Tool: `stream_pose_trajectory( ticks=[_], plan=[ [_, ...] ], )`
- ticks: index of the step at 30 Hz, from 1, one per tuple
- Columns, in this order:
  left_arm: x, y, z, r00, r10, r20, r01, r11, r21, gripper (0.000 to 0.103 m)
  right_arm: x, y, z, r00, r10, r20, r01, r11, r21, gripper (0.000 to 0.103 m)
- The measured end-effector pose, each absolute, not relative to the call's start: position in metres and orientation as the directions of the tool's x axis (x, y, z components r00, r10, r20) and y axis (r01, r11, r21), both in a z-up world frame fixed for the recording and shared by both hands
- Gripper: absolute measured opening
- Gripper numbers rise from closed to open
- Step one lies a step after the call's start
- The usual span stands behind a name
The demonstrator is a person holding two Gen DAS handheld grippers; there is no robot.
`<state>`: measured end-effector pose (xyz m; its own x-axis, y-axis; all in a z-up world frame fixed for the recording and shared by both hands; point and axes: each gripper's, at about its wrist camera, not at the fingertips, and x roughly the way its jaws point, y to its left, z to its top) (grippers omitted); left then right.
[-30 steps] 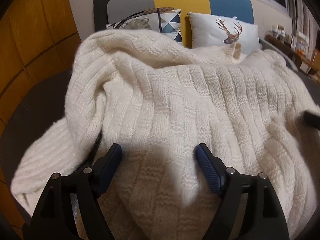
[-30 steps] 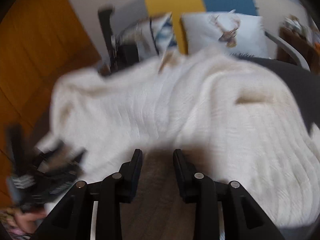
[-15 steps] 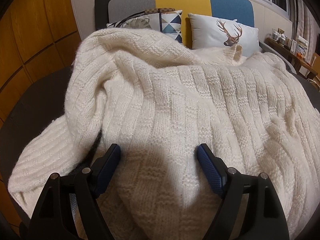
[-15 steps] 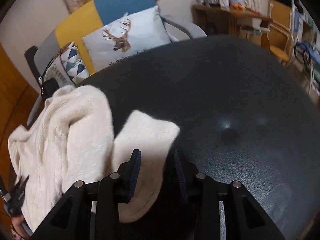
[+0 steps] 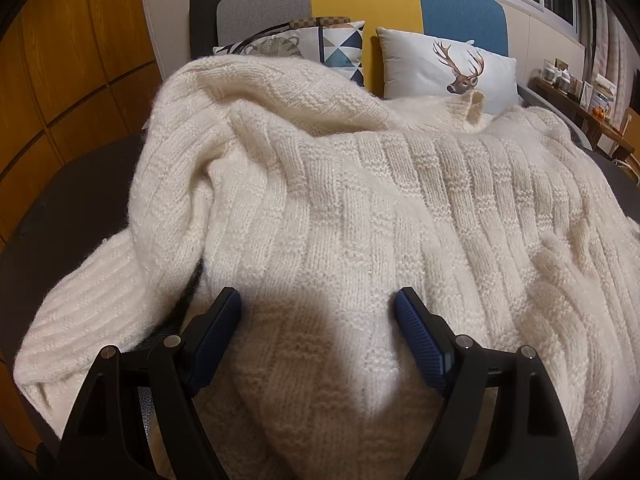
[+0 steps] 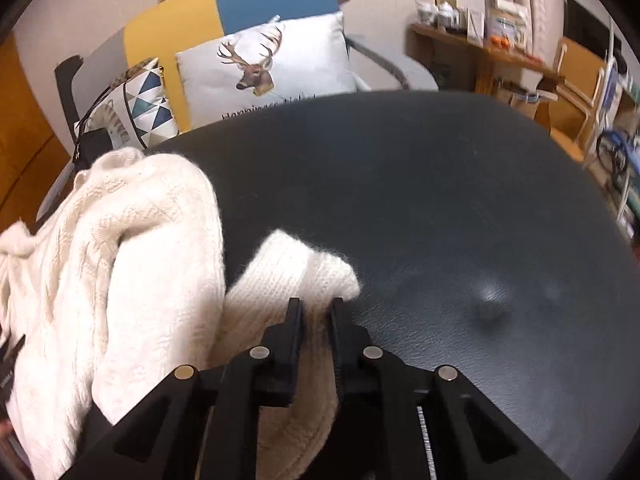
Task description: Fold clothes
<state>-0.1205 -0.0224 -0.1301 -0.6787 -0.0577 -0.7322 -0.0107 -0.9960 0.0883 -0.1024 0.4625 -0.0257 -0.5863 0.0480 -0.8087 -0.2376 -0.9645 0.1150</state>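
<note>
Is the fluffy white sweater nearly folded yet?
Not nearly. Nothing looks folded: the sweater lies rumpled across the dark cushion, one sleeve sprawled out. In hand: the right tongs have just been closing and now pinch the other sleeve's cuff. The left tongs hang open over the body. All the folds remain.
</note>
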Motion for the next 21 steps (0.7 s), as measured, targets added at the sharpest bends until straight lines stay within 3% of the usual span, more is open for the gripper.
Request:
stream_pose_trajectory(
  ticks=[8,17,21],
  plan=[
    [-0.121,-0.024,-0.129,-0.678,-0.055,-0.733,-0.012,-0.996,0.086,0.082,-0.082,0.498,0.019,-0.614,0.238,-0.752,-0.303,-0.952,-0.054,0.008],
    [-0.120,-0.026,-0.127,-0.679,-0.056,-0.732,-0.012,-0.996,0.088,0.082,-0.052,0.581,0.049,-0.541,0.429,-0.723,-0.506,-0.853,-0.128,0.008],
    [-0.121,-0.026,-0.127,-0.679,-0.058,-0.732,-0.012,-0.996,0.090,0.082,-0.054,0.608,0.052,-0.534,0.424,-0.732,-0.551,-0.831,-0.079,0.008]
  ],
)
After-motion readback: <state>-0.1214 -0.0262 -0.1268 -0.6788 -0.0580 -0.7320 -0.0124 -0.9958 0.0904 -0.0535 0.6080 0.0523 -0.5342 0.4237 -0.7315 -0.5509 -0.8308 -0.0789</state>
